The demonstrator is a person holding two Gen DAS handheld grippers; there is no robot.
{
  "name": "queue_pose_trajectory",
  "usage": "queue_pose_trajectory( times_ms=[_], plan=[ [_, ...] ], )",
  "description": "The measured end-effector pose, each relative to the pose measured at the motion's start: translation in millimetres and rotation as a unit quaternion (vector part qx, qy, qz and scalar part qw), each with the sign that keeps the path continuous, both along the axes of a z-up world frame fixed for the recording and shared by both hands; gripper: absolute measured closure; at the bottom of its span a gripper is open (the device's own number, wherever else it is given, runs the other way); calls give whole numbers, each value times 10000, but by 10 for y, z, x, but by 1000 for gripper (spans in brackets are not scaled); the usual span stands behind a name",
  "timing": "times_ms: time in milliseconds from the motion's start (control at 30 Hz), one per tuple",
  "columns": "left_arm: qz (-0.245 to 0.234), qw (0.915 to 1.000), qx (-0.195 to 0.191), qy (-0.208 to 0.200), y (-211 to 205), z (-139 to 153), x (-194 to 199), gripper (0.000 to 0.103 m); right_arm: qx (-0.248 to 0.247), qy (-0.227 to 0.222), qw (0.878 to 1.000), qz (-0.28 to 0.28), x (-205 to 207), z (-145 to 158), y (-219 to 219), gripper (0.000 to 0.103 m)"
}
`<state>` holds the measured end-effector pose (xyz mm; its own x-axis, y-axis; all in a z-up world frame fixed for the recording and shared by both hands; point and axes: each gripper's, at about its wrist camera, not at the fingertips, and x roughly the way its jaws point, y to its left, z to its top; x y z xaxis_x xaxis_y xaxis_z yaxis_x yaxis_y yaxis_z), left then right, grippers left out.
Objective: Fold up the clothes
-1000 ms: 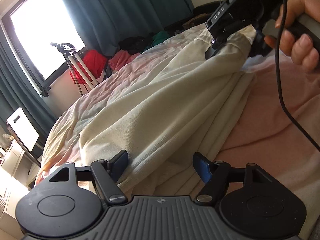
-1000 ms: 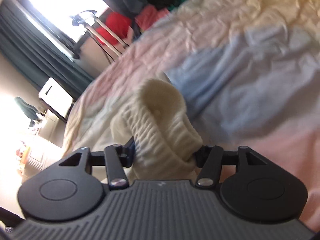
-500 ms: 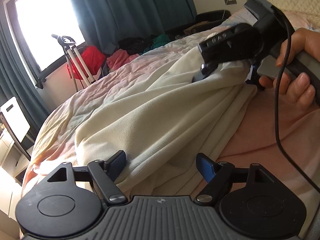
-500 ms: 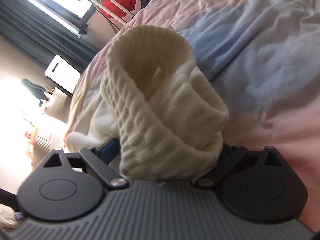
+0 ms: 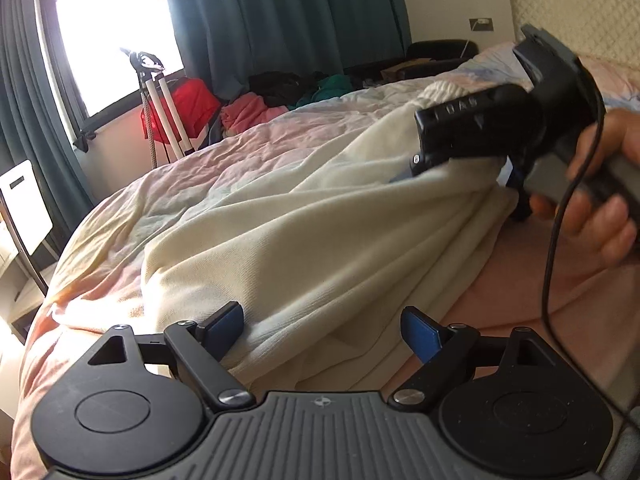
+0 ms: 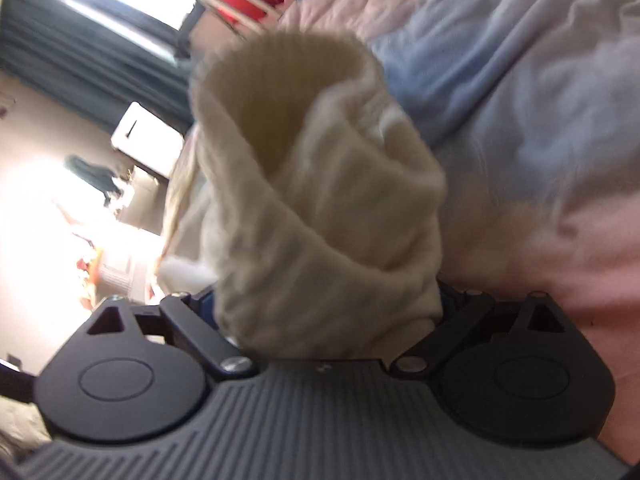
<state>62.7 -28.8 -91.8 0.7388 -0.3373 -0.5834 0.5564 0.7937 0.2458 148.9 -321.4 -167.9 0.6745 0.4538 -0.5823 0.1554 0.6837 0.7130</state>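
Between right tongs (image 6: 328,312): cream garment (image 6: 316,216) (cuff bunched).

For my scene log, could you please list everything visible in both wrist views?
Cream knit garment: one, cream, spread across the bed, far end lifted.
Pastel quilted bedspread: one, pink, blue and yellow, covering the bed.
Teal curtains: teal, beside the bright window.
Red bag: one, red, under the window.
Clothes pile: pink, black and green, beyond the bed.
White-legged stand: one, by the window.
Left gripper: open, fingers either side of the near hem.
Right gripper: shut on the ribbed end.
Right hand: holding the right gripper's handle.
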Motion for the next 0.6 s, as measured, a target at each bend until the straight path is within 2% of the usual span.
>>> queue_pose_trajectory(
  times_ms=[33, 100, 167, 200, 267, 300, 367, 433, 467, 533, 600],
  plan=[
    [33, 9999, -130, 51, 28, 29, 5, 16, -18, -9, 10000, 6, -10, 19, 9, 6],
    [132, 9983, -529, 194, 117, 112, 20, 16, -27, -13, 10000, 5, -32, 58, 20, 14],
    [258, 9931, -1086, 370, 241, 222, 40, 14, 8, -19, 10000, -85, -69, 91, 2, 31],
    [327, 9885, -1406, 458, 315, 281, 52, 12, 67, -24, 9999, -146, -93, 108, -17, 35],
    [509, 9756, -2060, 570, 491, 381, 86, 10, 219, -104, 9992, -327, -144, 167, -63, 53],
    [707, 9688, -2301, 598, 584, 401, 119, 8, 212, -184, 9989, -371, -171, 211, -56, 56],
    [1101, 9522, -2775, 652, 772, 441, 185, 3, 159, -345, 9984, -413, -197, 284, -39, 59],
    [1496, 9318, -3224, 734, 957, 465, 257, 2, 116, -479, 9979, -422, -179, 324, -39, 61],
    [1727, 9205, -3375, 942, 1037, 397, 322, 2, 94, -546, 9976, -427, -170, 344, -39, 61],
    [2181, 8943, -3664, 1353, 1197, 261, 451, 2, 51, -680, 9967, -436, -152, 383, -39, 62],
    [2559, 8631, -3941, 1849, 1340, 91, 581, 2, 24, -759, 9961, -442, -148, 401, -49, 62]
  ],
)
